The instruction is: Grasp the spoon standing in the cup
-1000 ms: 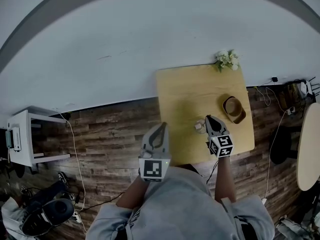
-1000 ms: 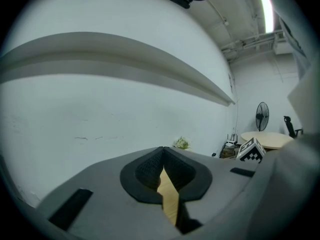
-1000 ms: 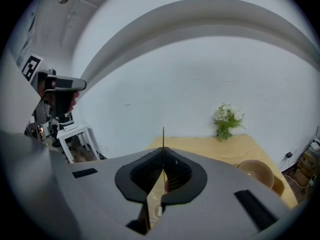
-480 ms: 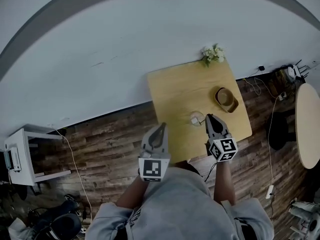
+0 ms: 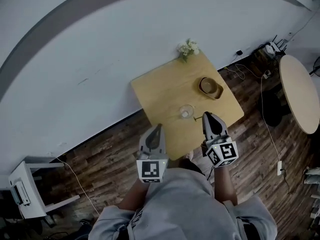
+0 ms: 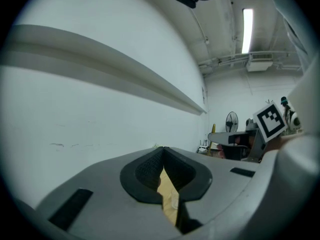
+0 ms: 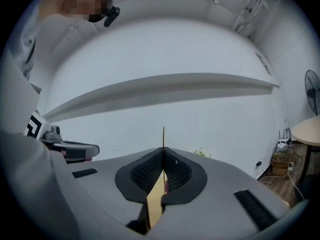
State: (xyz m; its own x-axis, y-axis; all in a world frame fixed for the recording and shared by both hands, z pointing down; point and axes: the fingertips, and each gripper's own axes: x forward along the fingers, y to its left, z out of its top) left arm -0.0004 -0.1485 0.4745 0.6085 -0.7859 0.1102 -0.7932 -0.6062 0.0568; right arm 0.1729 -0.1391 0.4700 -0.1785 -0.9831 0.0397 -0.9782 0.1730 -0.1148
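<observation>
Golden spoon (image 7: 163,135) stands pinched in the right gripper's (image 5: 207,115) closed fingers, apparently beside the cup (image 5: 186,112); the grasp looks done. Left gripper (image 5: 159,128) is closed and empty.

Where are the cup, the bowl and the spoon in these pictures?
cup (image 5: 186,107), head view, on its far rim.
bowl (image 5: 211,87), head view, on its inside.
spoon (image 7: 163,136), right gripper view, on its thin handle.

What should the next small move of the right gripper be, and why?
Probably lift the right gripper a little, straight up. Its jaws are shut on the thin handle of the spoon, and the cup stands close beside it, so a sideways pull might tip the cup.
</observation>
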